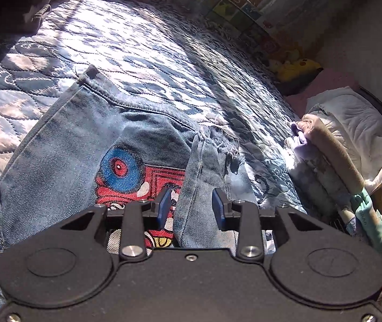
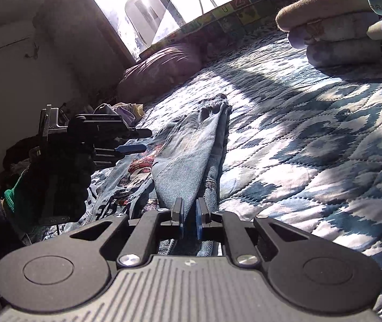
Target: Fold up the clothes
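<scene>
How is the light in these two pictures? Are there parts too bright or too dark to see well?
Left wrist view: sunlight washes out the quilt beyond the jeans; the top left corner is dark. Right wrist view: the window is blown out white, and the left gripper stands dark against it.

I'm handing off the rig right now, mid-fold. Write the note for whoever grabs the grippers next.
Left gripper: open, fingers on either side of the jeans leg fabric, not clamped.
Right gripper: shut on a raised fold of the jeans leg, holding it off the quilt.
Jeans lie on the quilted bed, painted cartoon patch facing up, frayed hem pointing toward the window.
Pile of folded clothes sits at the far right of the bed.
Done: other items stacked; jeans leg picked up.
Left: close the left gripper on the denim, carry the fold over, smooth it, probably add it to the pile.
</scene>
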Action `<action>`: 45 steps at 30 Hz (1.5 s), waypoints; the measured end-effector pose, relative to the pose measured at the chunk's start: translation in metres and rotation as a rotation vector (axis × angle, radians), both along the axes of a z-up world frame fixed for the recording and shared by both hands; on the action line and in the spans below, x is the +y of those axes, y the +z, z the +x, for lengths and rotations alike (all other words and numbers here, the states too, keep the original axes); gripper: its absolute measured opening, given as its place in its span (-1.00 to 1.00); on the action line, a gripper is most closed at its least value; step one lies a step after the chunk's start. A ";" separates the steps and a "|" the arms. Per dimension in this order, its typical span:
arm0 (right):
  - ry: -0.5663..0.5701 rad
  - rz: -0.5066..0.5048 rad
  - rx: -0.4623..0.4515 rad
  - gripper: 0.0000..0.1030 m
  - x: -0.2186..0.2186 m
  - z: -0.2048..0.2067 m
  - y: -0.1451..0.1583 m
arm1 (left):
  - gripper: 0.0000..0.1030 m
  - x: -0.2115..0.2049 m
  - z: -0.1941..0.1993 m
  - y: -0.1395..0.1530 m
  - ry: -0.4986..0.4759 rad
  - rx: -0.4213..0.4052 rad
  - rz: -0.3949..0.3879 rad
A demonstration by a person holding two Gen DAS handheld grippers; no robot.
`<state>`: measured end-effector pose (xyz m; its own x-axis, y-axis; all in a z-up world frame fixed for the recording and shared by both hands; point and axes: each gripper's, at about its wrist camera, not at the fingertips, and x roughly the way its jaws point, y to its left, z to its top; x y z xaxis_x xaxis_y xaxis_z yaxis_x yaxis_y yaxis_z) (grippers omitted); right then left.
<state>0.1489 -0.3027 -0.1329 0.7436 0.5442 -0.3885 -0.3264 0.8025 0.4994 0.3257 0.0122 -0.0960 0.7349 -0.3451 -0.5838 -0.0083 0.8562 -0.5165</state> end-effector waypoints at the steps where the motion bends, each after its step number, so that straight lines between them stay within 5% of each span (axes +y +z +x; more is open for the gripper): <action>1: -0.005 -0.036 -0.040 -0.76 0.005 0.000 0.004 | -0.28 -0.006 0.009 0.002 -0.013 -0.003 0.029; 5: 0.044 -0.144 -0.153 -0.76 0.026 0.005 0.013 | -0.28 -0.015 0.028 0.000 -0.023 0.001 0.087; 9: 0.079 -0.211 -0.161 -0.76 0.041 0.011 0.009 | -0.31 -0.023 0.045 -0.003 -0.027 0.006 0.136; 11: 0.090 -0.237 -0.117 -0.73 0.045 0.017 0.003 | -0.87 -0.027 0.053 -0.005 -0.029 0.009 0.161; 12: 0.094 -0.254 -0.084 -0.66 0.047 0.020 -0.001 | -1.00 -0.029 0.057 -0.006 -0.030 0.010 0.174; 17: 0.100 -0.212 0.000 -0.62 0.040 0.027 -0.010 | -1.00 -0.038 0.078 -0.010 -0.035 0.017 0.236; 20: 0.092 -0.236 -0.039 -0.58 0.041 0.019 -0.007 | -0.89 -0.050 0.081 -0.007 -0.066 -0.003 0.270; 22: 0.082 -0.254 -0.079 -0.57 0.042 0.013 -0.002 | -0.44 -0.061 0.076 0.000 -0.106 -0.034 0.290; 27: 0.055 -0.276 -0.151 -0.57 0.042 0.008 0.005 | -0.43 -0.090 0.064 0.017 -0.205 -0.112 0.341; 30: 0.101 -0.277 -0.114 -0.56 0.047 0.013 0.001 | -0.43 -0.101 0.078 0.001 -0.182 -0.057 0.414; 32: 0.122 -0.302 -0.078 -0.43 0.052 0.016 -0.004 | -0.43 -0.103 0.074 0.002 -0.186 -0.061 0.395; 39: 0.122 -0.315 -0.076 -0.45 0.050 0.009 -0.007 | -0.39 -0.126 0.069 -0.004 -0.254 -0.044 0.387; 42: 0.135 -0.334 -0.073 -0.44 0.049 0.007 -0.009 | -0.13 -0.131 0.085 -0.030 -0.244 0.024 0.437; 45: 0.138 -0.338 -0.081 -0.44 0.046 0.005 -0.006 | -0.10 -0.121 0.080 -0.013 -0.203 0.043 0.373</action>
